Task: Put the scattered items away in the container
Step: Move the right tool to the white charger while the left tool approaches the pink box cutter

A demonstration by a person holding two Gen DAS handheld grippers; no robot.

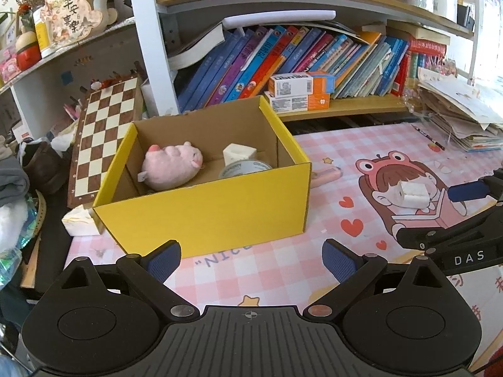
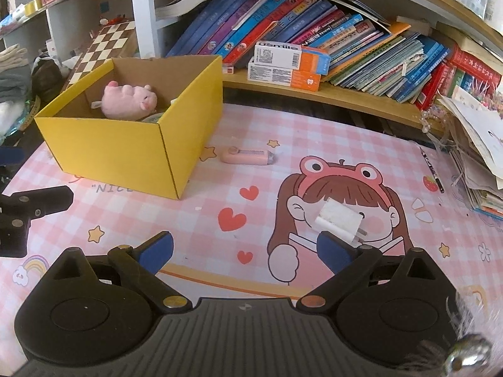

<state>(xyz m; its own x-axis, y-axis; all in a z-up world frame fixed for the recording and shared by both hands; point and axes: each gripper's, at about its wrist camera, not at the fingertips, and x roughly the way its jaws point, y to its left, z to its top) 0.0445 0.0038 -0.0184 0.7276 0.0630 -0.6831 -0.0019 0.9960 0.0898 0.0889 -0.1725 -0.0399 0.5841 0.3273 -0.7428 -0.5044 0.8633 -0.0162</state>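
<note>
While both grippers sit low over the mat (image 2: 195, 220), both have jaws spread wide, nothing held. Left gripper (image 1: 251, 260) faces the yellow box (image 1: 204, 210), just short of its near wall. Right gripper (image 2: 245, 251) points at the white plug (image 2: 339, 220); its right pad (image 2: 333, 251) is just beside the plug, contact unclear. Plug lies on the mat, well right of the box. Pink plush (image 1: 171, 166), tape roll (image 1: 245, 168) and a white block (image 1: 239, 152) are in the box. Pink device (image 2: 248, 156) lies on the mat near the box's right side.
</note>
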